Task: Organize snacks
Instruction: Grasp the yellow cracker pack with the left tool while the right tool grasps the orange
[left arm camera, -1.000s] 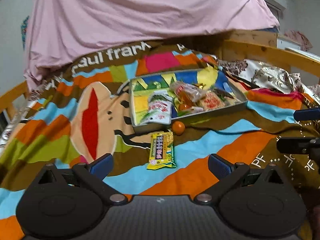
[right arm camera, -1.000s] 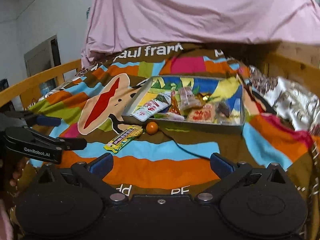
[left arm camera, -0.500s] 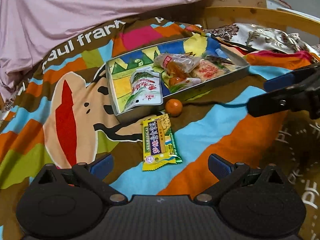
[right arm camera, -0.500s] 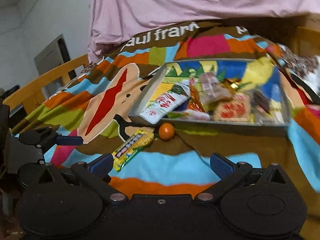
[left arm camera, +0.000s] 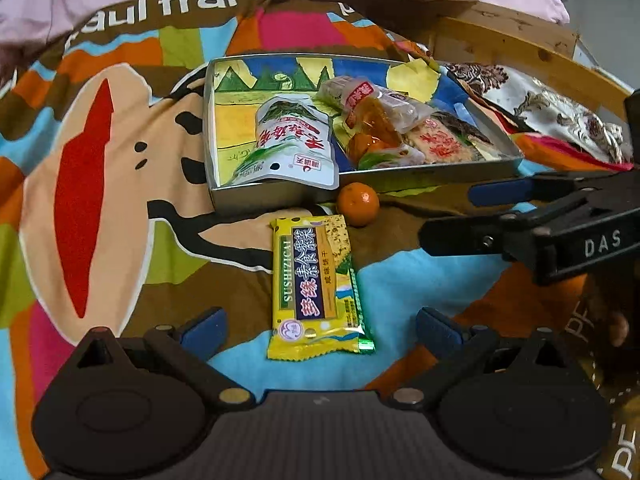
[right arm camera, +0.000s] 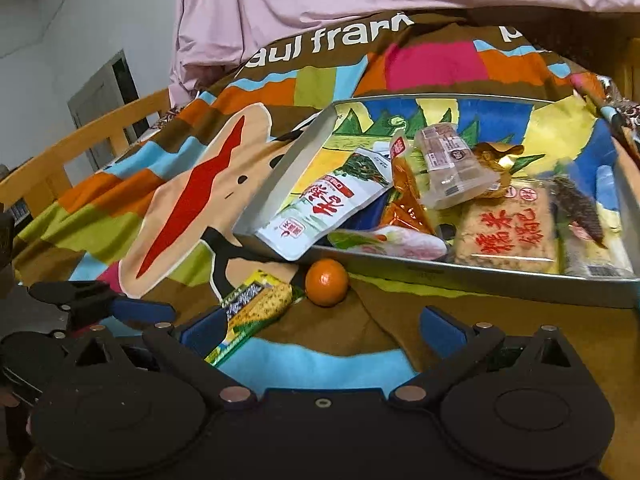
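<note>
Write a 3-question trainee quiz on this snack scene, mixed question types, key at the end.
1. True or false: the small orange lies inside the metal tray.
2. Which item lies nearest the left gripper? A) yellow snack bar B) white pouch C) the orange
3. Fill in: both the left gripper and the right gripper have their jaws ____.

Key: 1 false, it sits on the blanket just in front of the tray. 2 A. 3 open.
</note>
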`<state>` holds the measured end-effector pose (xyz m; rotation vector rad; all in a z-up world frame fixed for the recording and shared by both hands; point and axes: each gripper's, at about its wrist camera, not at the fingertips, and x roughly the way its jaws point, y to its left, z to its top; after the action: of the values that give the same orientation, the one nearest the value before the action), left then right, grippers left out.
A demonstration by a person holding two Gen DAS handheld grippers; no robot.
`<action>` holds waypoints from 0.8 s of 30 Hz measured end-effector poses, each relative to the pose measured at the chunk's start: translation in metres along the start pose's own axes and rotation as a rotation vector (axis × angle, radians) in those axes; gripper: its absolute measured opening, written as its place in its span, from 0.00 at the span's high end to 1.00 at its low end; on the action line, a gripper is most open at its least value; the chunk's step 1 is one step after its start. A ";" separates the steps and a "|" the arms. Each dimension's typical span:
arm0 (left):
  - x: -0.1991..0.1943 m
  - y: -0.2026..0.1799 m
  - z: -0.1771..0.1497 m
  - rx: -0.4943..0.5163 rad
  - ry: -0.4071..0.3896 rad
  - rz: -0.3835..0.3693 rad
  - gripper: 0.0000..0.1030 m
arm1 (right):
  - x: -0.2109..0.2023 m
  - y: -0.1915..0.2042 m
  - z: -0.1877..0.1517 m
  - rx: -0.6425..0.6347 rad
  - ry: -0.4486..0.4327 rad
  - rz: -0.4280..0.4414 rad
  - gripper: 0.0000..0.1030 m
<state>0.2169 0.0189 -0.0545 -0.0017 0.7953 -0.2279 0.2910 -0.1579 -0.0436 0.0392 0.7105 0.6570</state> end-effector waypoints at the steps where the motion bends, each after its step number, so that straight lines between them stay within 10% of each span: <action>1: 0.000 0.002 0.001 -0.014 -0.003 -0.013 0.03 | 0.003 0.001 0.001 -0.001 0.003 0.004 0.07; 12: 0.007 0.005 0.006 -0.007 -0.023 -0.042 0.31 | 0.031 0.005 0.010 -0.030 0.019 0.011 0.46; 24: 0.018 0.011 0.009 -0.107 0.011 -0.010 0.50 | 0.057 0.002 0.010 -0.031 0.028 -0.024 0.56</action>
<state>0.2380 0.0252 -0.0619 -0.1054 0.8177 -0.1949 0.3285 -0.1221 -0.0690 -0.0064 0.7264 0.6467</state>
